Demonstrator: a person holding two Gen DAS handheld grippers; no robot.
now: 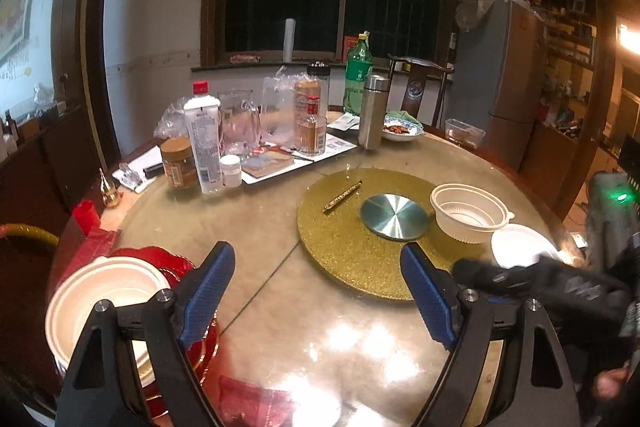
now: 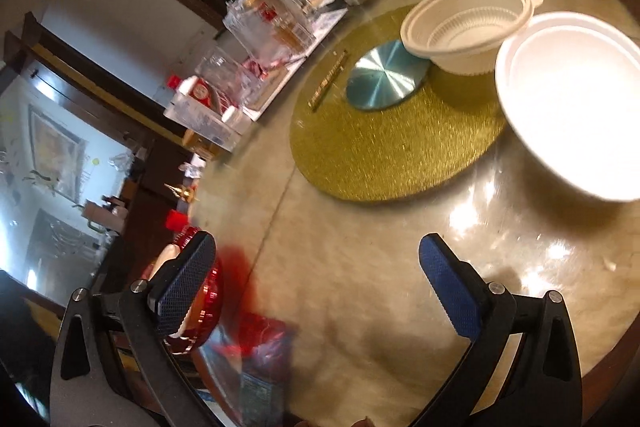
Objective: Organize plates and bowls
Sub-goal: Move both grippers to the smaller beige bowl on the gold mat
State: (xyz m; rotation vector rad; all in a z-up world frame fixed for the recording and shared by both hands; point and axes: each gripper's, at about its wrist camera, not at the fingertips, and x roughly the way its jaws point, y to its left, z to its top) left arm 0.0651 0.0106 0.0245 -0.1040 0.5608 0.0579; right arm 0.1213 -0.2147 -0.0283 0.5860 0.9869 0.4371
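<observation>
**Bowls and plates spread across a cluttered round table**

Bowls sit at two ends of the glass-topped table [image 1: 320, 327]. One ribbed cream bowl [image 1: 468, 211] stands upright on the edge of a glittery gold mat [image 1: 352, 251], beside a round metal disc [image 1: 394, 215]. Just beside it, off the mat, lies a white plate [image 2: 576, 107], touching or nearly touching the bowl's rim. At the table's near left edge, another white bowl [image 1: 100, 303] rests on a red plate [image 1: 200, 343]. The left gripper [image 1: 316, 291] hovers over bare tabletop, jaws spread wide with nothing between them. The right gripper [image 2: 320, 287] also stands released, empty above the table. Bottles [image 1: 204, 139], jars and a steel flask [image 1: 374, 111] crowd the far side.
</observation>
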